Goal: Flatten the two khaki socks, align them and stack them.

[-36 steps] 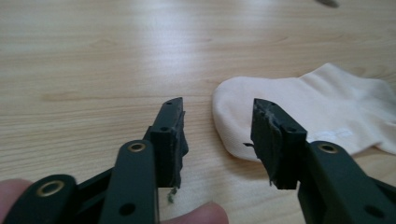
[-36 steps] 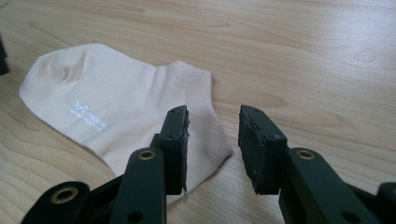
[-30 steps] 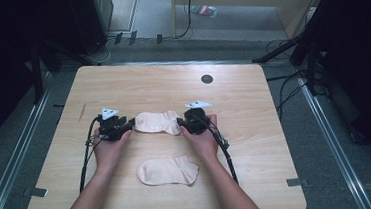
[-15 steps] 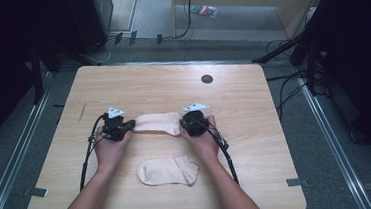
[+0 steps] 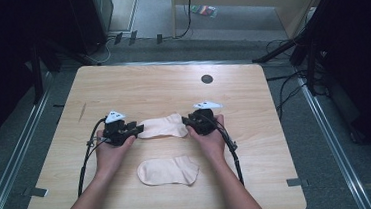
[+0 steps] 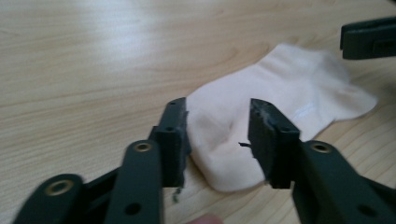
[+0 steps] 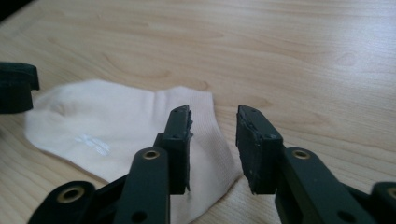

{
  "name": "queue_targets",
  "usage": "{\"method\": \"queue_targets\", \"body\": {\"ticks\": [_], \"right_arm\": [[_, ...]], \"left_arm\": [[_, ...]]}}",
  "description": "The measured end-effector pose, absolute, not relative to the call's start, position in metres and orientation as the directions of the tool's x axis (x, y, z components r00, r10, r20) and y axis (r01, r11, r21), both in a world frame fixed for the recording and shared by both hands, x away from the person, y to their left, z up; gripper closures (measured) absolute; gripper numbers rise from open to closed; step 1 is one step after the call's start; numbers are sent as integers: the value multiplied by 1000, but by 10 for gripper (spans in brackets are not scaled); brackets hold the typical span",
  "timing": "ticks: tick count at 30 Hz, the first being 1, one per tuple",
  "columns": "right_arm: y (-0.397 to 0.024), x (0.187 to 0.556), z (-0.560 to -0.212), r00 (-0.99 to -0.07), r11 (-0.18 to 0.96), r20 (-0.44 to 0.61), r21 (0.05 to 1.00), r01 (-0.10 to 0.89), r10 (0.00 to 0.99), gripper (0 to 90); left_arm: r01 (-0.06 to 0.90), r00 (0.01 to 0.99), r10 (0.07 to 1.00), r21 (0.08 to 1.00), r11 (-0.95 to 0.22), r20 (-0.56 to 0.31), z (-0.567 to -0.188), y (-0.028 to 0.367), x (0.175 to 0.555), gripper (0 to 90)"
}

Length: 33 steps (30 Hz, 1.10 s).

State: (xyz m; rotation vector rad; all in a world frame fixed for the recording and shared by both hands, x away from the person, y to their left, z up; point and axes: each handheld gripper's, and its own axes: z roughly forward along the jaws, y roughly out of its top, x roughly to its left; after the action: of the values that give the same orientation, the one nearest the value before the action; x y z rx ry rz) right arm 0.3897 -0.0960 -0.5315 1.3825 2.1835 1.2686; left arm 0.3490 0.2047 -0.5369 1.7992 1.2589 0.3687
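Two cream ankle socks lie flat on the wooden table point(image 5: 147, 87). The far sock point(image 5: 162, 127) stretches between my two grippers. The near sock point(image 5: 168, 171) rests between the person's forearms. My left gripper point(image 5: 134, 130) point(image 6: 218, 109) has just been opening. Its jaws stand apart astride the far sock's rounded toe end point(image 6: 280, 88), and the pads do not press it. My right gripper point(image 5: 187, 122) point(image 7: 214, 114) has also just been opening, its jaws apart over the ribbed cuff end point(image 7: 107, 116). Each gripper view catches a jaw of the other gripper at its edge.
A small dark round hole point(image 5: 206, 78) sits in the table's far right part. A black cable point(image 5: 85, 160) trails from each gripper toward the front edge. Bare wood stretches beyond the far sock. Dark stands and floor cables surround the table.
Both grippers stay at the far sock's ends. Their jaws looked closed half a second ago and stand apart now. The right hand has shifted slightly. Neither sock has moved.
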Motion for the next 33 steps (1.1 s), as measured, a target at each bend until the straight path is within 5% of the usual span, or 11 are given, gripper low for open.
{"method": "queue_targets", "body": {"ticks": [4, 9, 15, 18, 24, 33], "right_arm": [[-101, 390, -528, -494, 140, 236, 779, 611, 837, 603], [-100, 391, -535, -495, 177, 211, 760, 625, 843, 594], [-95, 388, -542, -514, 210, 187, 758, 618, 837, 666], [-94, 388, -544, -514, 228, 165, 754, 616, 842, 708], [-90, 385, -546, -526, 258, 137, 750, 609, 840, 854], [-96, 381, -535, -511, 208, 177, 766, 608, 841, 877]], "left_arm": [[629, 390, 881, 777, -42, -269, -537, 207, 353, 511], [649, 393, 891, 755, -94, -227, -545, 202, 353, 571], [649, 394, 898, 752, -118, -198, -547, 196, 353, 596], [648, 391, 903, 749, -134, -177, -549, 193, 352, 638], [641, 419, 893, 751, -160, -168, -549, 191, 351, 874], [609, 447, 876, 779, -149, -182, -536, 195, 345, 895]]}}
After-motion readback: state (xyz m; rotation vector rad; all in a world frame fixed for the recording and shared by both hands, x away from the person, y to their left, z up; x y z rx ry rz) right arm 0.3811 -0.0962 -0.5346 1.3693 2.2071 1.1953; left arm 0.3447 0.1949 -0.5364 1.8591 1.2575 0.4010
